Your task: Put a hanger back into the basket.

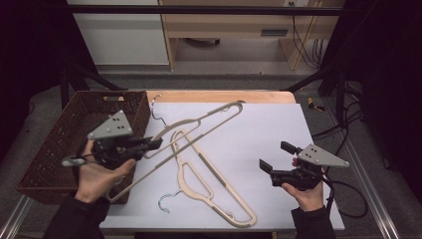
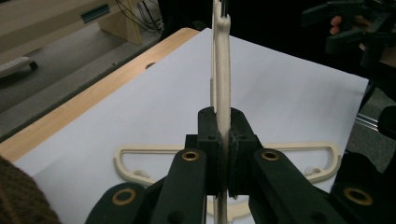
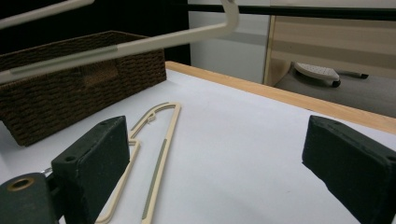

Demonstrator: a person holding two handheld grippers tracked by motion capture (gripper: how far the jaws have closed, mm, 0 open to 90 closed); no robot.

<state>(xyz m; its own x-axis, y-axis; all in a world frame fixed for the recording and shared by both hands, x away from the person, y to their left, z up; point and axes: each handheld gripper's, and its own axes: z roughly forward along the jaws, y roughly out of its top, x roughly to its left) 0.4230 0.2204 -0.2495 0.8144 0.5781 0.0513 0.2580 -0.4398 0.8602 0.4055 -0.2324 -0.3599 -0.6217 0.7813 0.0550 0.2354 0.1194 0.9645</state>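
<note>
Left tongs (image 1: 149, 145) clamped tight on raised hanger (image 1: 209, 122) at left, beside basket (image 1: 59, 149); right tongs (image 1: 278, 157) wide open, empty. Keep the grip firm, lift clear of the flat hanger (image 1: 214, 184) on the counter (image 1: 268, 129).

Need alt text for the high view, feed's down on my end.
The left gripper clamps a beige hanger, raised aslant beside a woven basket. A second hanger lies flat on the white table; the right gripper hangs open, empty.
</note>
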